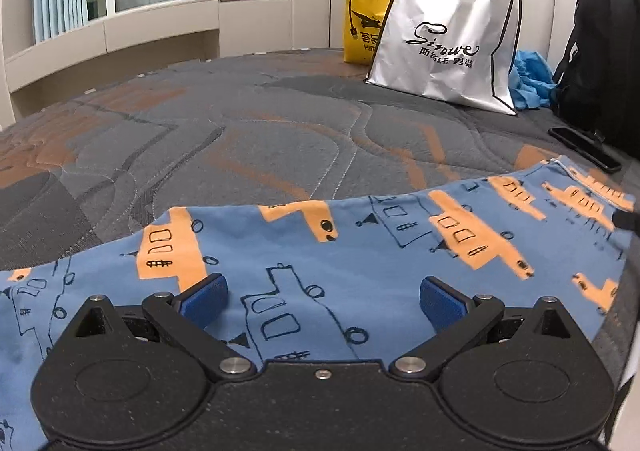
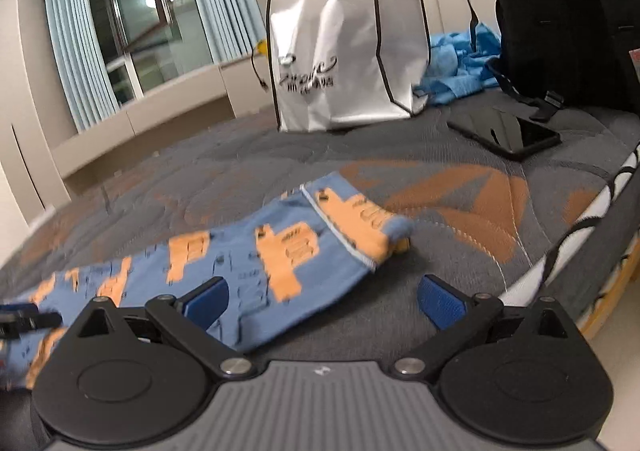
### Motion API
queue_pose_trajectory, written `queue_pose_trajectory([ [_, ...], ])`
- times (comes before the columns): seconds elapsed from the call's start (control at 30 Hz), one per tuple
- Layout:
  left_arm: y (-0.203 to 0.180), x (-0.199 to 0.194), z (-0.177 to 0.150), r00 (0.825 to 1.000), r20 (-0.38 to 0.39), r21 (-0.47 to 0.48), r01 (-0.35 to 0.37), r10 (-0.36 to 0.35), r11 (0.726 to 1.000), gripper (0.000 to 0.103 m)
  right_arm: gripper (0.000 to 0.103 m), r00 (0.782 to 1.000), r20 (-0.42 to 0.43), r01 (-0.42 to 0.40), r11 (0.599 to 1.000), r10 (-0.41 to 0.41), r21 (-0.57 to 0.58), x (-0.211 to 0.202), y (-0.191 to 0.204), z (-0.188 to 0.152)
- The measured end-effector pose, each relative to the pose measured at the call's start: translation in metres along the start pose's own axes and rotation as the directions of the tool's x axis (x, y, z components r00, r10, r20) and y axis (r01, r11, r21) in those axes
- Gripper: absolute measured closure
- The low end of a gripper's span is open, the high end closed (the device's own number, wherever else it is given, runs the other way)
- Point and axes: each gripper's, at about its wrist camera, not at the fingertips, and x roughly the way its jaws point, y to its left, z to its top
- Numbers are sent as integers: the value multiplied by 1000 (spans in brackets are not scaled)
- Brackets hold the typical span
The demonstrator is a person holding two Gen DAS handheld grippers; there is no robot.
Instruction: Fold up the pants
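Pants (image 1: 320, 251) in blue, printed with orange and outlined vehicles, are lying flat along the near edge of the bed (image 1: 240, 131), stretched sideways so their length is running across both views. In the right wrist view the hemmed end (image 2: 352, 227) is curling up slightly, with its white stitched band showing. That flat, drawn-out lay is probably giving both grippers a free edge to take for a fold.

The left gripper (image 1: 323, 297) is hovering over the middle of the cloth with its blue pads (image 1: 206, 297) spread wide and nothing between them. The right gripper (image 2: 323, 301) is likewise standing wide apart near the hemmed end, one pad over the fabric and the other over bare mattress, gripping nothing.

Farther back, well apart from the pants, a white shopping bag (image 1: 444, 39) is standing upright by the headboard, with a yellow bag (image 1: 362, 27) behind it, crumpled blue cloth (image 1: 528, 79) beside it, a black backpack (image 1: 600, 63) and a dark phone (image 2: 508, 133) lying flat.
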Motion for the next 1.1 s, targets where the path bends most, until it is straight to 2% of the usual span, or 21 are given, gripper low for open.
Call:
queue_pose_trajectory([
  [0.17, 3, -2, 1, 1000, 2, -2, -2, 2, 1000, 1, 3, 1000, 5, -30, 999, 30, 38, 14, 2, 7],
  [0.27, 6, -2, 1, 1000, 7, -19, 10, -10, 1000, 1, 13, 999, 30, -21, 994, 18, 110, 18, -1, 8],
  [0.33, 10, -4, 3, 999, 21, -48, 35, -34, 998, 1, 29, 998, 58, -12, 984, 2, 177, 16, -7, 7],
  [0.37, 13, -5, 5, 998, 28, -69, 53, -51, 996, 1, 33, 998, 68, -11, 978, -4, 209, 16, -10, 6],
  [0.43, 19, -7, 10, 995, 41, -115, 94, -90, 989, 1, 51, 996, 83, -7, 962, -16, 273, 16, -18, 6],
  [0.47, 22, -8, 13, 992, 52, -141, 120, -114, 983, 1, 54, 996, 82, 2, 959, -27, 282, 17, -20, 6],
  [0.53, 27, -8, 19, 981, 71, -196, 190, -179, 962, 1, 70, 996, 74, 37, 969, -57, 245, 18, -17, 8],
  [0.57, 29, -7, 22, 971, 77, -226, 240, -228, 944, 1, 75, 994, 76, 58, 976, -75, 209, 18, -12, 10],
  [0.6, 31, -4, 25, 950, 94, -263, 313, -299, 913, 1, 83, 992, 85, 78, 985, -91, 151, 17, -5, 12],
  [0.67, 33, 4, 31, 890, 134, -313, 456, -436, 833, 1, 87, 988, 110, 102, 994, -106, 40, 12, 13, 13],
  [0.8, 22, 23, 47, 796, 135, -364, 593, -590, 718, 1, 89, 984, 159, 106, 983, -81, -150, 5, 52, 12],
  [0.87, 17, 29, 53, 757, 158, -382, 639, -634, 668, 1, 89, 978, 193, 129, 950, -75, -286, -1, 78, 5],
  [0.93, 12, 35, 55, 726, 171, -411, 667, -666, 622, 1, 90, 977, 207, 138, 905, -58, -401, -7, 104, -3],
  [1.07, 11, 51, 46, 665, 175, -505, 693, -726, 514, 1, 90, 986, 164, 96, 832, -5, -547, -15, 152, -23],
  [1.1, 12, 55, 44, 659, 169, -527, 689, -733, 498, 1, 90, 988, 154, 77, 817, 15, -572, -18, 163, -29],
])
